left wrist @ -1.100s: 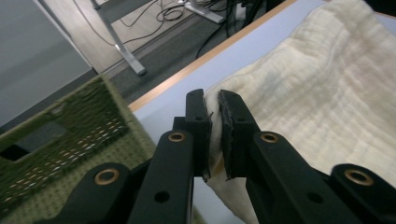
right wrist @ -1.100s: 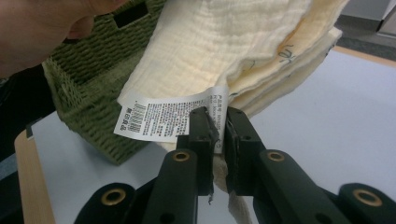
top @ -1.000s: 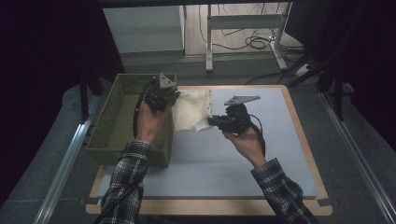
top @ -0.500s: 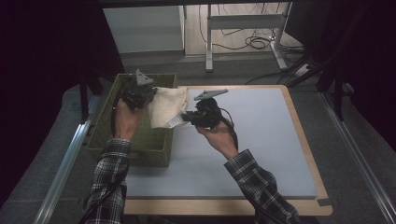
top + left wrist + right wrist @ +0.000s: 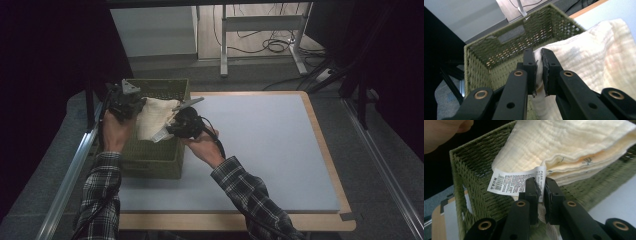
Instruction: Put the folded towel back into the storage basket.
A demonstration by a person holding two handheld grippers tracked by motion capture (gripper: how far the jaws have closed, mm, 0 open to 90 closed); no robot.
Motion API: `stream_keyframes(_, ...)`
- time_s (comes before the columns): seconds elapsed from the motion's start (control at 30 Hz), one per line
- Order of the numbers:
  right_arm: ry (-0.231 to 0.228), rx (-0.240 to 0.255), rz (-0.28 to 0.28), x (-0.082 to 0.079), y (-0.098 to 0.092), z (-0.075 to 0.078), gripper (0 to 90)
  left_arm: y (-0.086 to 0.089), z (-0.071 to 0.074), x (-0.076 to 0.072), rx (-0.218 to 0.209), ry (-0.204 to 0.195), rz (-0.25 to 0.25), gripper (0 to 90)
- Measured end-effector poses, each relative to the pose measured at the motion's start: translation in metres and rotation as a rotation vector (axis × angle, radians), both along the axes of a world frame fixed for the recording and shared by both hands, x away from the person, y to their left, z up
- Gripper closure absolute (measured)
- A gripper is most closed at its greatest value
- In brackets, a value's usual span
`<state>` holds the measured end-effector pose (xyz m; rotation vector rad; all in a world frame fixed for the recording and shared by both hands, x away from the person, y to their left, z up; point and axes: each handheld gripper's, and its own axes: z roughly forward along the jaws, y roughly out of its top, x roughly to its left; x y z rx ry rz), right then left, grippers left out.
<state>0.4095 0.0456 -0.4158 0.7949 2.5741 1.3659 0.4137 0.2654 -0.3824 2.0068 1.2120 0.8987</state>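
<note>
Carrying step: folded cream muslin cloth [image 5: 154, 117] with a white care label [image 5: 510, 182] hangs over the open top of the green woven basket [image 5: 160, 160] at the table's left edge. Left gripper [image 5: 131, 102] pinches its far-left corner, jaws nearly closed on fabric. Right gripper [image 5: 175, 127] is clamped on the near-right corner beside the label. Next, I'd judge: lower both together, cloth level, clear of the basket rim, then release inside.

Dim high view w/ black surrounds, lit table [image 5: 260, 150] centre; close-ups brighter, foreground soft.
</note>
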Motion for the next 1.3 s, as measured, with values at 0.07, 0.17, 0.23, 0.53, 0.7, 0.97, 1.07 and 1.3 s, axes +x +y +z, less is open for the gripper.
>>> stream_keyframes(0.07,0.004,-0.017,0.003,0.001,0.01,-0.003,82.3,0.006,-0.004,0.001,0.006,0.008,0.01,82.6)
stream_keyframes(0.17,0.005,-0.043,0.013,0.003,0.026,-0.008,82.3,0.014,-0.008,0.002,0.009,0.018,0.019,82.6)
stream_keyframes(0.23,0.004,-0.059,0.018,0.004,0.034,-0.01,82.3,0.02,-0.011,0.004,0.012,0.028,0.024,82.5)
stream_keyframes(0.53,0.024,-0.138,0.035,0.011,0.061,-0.021,82.3,0.031,-0.033,0.019,0.017,0.086,0.039,82.2)
stream_keyframes(0.7,0.028,-0.17,0.044,0.014,0.067,-0.025,82.2,0.033,-0.046,0.027,0.035,0.133,0.04,82.1)
stream_keyframes(0.97,0.001,-0.25,0.066,0.015,0.076,-0.03,81.8,0.03,-0.058,0.037,0.072,0.196,0.038,81.7)
stream_keyframes(1.07,-0.004,-0.278,0.068,0.015,0.078,-0.03,81.6,0.03,-0.061,0.039,0.078,0.215,0.039,81.6)
stream_keyframes(1.3,-0.031,-0.341,0.09,0.015,0.083,-0.032,76.7,0.031,-0.069,0.044,0.089,0.253,0.043,80.5)
